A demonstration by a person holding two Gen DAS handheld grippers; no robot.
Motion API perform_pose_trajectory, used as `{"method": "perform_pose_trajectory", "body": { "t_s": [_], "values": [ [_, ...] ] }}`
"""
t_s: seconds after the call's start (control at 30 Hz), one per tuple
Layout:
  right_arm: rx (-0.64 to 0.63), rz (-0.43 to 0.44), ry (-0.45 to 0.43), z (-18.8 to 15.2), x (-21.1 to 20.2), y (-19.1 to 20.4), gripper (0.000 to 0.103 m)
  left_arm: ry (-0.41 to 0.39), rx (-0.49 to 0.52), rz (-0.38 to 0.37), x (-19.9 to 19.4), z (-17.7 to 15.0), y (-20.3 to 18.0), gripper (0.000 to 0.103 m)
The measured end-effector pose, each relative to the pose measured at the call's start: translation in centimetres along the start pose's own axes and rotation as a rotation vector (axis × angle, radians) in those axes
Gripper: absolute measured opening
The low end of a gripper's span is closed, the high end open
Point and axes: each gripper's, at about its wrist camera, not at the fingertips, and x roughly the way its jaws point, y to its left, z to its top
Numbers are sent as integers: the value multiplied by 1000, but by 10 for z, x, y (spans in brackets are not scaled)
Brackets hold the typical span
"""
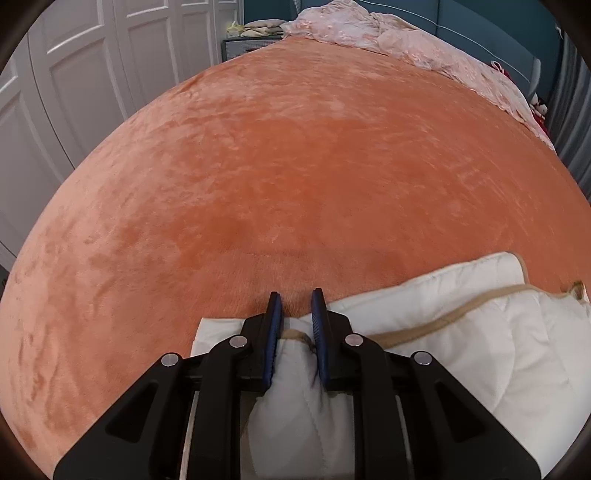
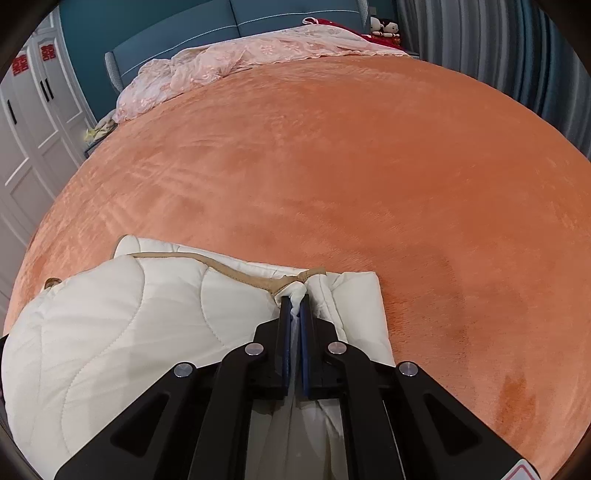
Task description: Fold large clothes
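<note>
A white quilted garment (image 1: pixel 461 314) with tan trim lies bunched on the near part of an orange plush bedspread (image 1: pixel 295 166). My left gripper (image 1: pixel 295 295) is shut on a thick fold of its left end. The white padding bulges between the blue pads (image 1: pixel 273 343), and the tips jut past the fold over the bedspread. In the right wrist view the garment (image 2: pixel 129 314) spreads to the left. My right gripper (image 2: pixel 294 299) is shut on a thin pinched edge where the tan trim (image 2: pixel 258 280) ends.
A crumpled pink cover (image 2: pixel 240 55) lies across the far end of the bed, against a blue headboard (image 2: pixel 184 33). White wardrobe doors (image 1: pixel 74 74) stand on the left and grey curtains (image 2: pixel 498 48) on the right. Plush toys (image 2: pixel 386 26) sit by the headboard.
</note>
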Motion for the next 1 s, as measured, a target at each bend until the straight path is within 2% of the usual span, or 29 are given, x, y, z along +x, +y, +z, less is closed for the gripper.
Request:
{"method": "perform_pose_trajectory", "body": {
  "t_s": [0.2,0.27,0.33,0.37,0.4,0.43,0.47,0.53,0.63,0.67,0.73,0.77,0.8,0.87,0.93,1.0],
  "values": [
    [4,2,-28,-4,-4,-1,5,-5,6,13,0,0,-3,17],
    [16,22,-6,1,-8,-5,5,12,9,21,-5,5,-1,22],
    [23,14,1,12,-23,-10,10,16,7,53,-22,13,5,32],
    [30,1,-30,17,-38,-13,20,0,5,61,-35,15,9,41],
    [35,-13,-64,20,-52,-14,28,-20,4,62,-49,18,12,45],
    [43,-52,-132,25,-79,-16,29,-49,5,58,-71,21,16,47],
    [45,-56,-157,27,-91,-15,34,-64,7,50,-86,23,16,46],
    [49,4,-196,32,-122,-3,38,-96,0,22,-116,26,13,49],
    [4,136,-174,30,-135,36,44,-152,-4,-90,-156,22,-13,70],
    [-31,182,-149,26,-134,55,44,-175,17,-131,-166,18,-29,71],
    [-94,276,-79,15,-125,92,43,-145,67,-203,-167,7,-58,70],
    [-127,319,-38,8,-118,111,32,-110,86,-249,-161,-1,-74,67],
    [-154,334,-13,3,-112,123,16,-80,101,-271,-154,-9,-85,62],
    [-247,318,40,-12,-96,153,3,-20,147,-257,-134,-26,-106,44],
    [-274,318,78,-21,-81,167,2,32,162,-244,-110,-42,-119,27],
    [-282,311,104,-27,-68,173,0,59,155,-239,-93,-51,-124,24]
  ]
}}
